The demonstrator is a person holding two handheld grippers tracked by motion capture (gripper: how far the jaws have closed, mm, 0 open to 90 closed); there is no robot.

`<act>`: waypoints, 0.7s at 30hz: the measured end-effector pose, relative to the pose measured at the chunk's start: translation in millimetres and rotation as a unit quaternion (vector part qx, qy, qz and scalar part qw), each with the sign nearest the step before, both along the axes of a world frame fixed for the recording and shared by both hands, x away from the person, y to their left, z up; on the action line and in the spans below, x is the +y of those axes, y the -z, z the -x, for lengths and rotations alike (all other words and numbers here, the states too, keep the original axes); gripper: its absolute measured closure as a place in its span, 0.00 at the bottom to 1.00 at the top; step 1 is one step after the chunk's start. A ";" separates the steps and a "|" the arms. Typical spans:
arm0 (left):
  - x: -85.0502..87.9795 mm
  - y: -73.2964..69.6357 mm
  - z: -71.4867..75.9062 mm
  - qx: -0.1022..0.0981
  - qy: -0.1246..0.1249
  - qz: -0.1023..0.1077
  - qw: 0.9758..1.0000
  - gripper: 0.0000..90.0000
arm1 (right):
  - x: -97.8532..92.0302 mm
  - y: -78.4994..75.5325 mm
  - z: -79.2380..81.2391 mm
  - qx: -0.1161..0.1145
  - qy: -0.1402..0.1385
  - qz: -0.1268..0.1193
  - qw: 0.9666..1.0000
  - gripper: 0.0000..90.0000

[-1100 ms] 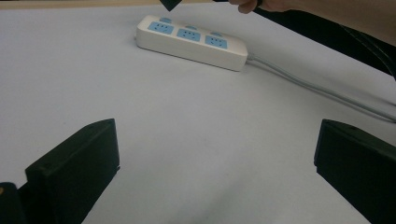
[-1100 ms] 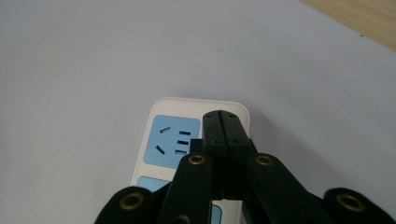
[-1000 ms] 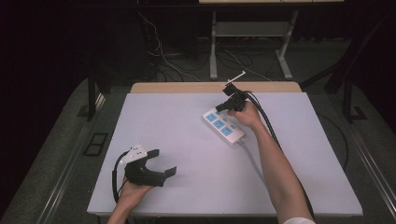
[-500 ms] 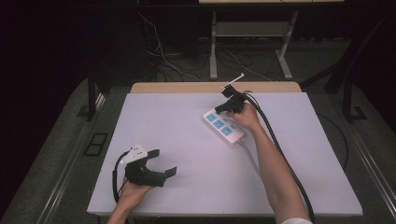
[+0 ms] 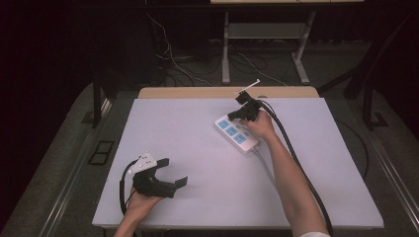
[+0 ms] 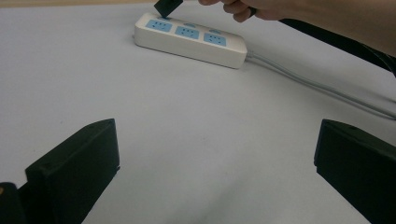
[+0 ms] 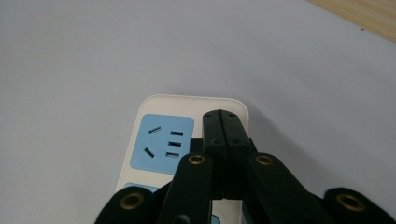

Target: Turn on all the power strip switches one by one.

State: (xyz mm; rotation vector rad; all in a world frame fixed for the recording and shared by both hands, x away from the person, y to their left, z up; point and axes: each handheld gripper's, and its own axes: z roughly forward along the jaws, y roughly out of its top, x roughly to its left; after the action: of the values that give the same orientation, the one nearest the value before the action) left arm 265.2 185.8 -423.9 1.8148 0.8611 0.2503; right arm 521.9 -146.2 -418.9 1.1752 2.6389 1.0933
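A white power strip [image 5: 238,135] with three blue sockets lies at an angle on the white table [image 5: 197,128], right of centre. My right gripper [image 5: 231,117] is shut, with nothing between its jaws. Its tips point down at the strip's far end, beside the end socket [image 7: 163,142]; the right gripper view has my right gripper [image 7: 223,117] over the white rim of the power strip [image 7: 140,112], and I cannot tell whether they touch. My left gripper [image 5: 173,172] rests open at the near left, far from the strip. In its own view my left gripper [image 6: 217,140] frames bare table, with the power strip [image 6: 191,39] beyond.
The strip's pale cord [image 6: 322,88] runs toward the table's near right. A black cable [image 5: 296,163] trails from my right gripper along the forearm. A wooden edge [image 5: 197,92] borders the far side. Behind the table are floor cables and a metal frame [image 5: 226,54].
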 end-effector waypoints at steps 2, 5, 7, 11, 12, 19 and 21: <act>-0.2 0.0 0.3 0.000 0.000 0.000 1.000 0.00 | -0.6 0.9 1.2 -0.005 0.001 -0.001 1.000 1.00; -0.7 0.3 0.7 0.001 0.001 -0.001 1.000 0.00 | -1.2 2.2 2.3 -0.008 0.004 -0.005 1.000 1.00; -1.1 0.7 0.9 0.002 0.001 -0.002 1.000 0.00 | -1.5 2.4 2.0 -0.004 0.006 -0.008 1.000 1.00; -1.0 0.9 0.8 0.003 0.000 -0.002 1.000 0.00 | -2.5 4.8 2.0 -0.004 0.006 -0.015 1.000 1.00; -0.9 1.1 0.7 0.003 0.000 -0.003 1.000 0.00 | -2.3 4.7 2.0 -0.002 0.007 -0.015 1.000 1.00; -1.0 1.2 0.8 0.002 0.000 -0.004 1.000 0.00 | -2.6 5.2 3.8 -0.007 0.012 -0.017 1.000 1.00; -0.6 1.4 0.2 0.003 0.000 -0.004 1.000 0.00 | -1.7 4.6 4.2 -0.012 0.008 -0.011 1.000 1.00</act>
State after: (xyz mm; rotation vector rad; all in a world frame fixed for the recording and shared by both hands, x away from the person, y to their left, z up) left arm 265.0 185.2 -425.2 1.8245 0.8645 0.2491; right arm 517.7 -148.0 -423.5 1.1765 2.6019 1.1291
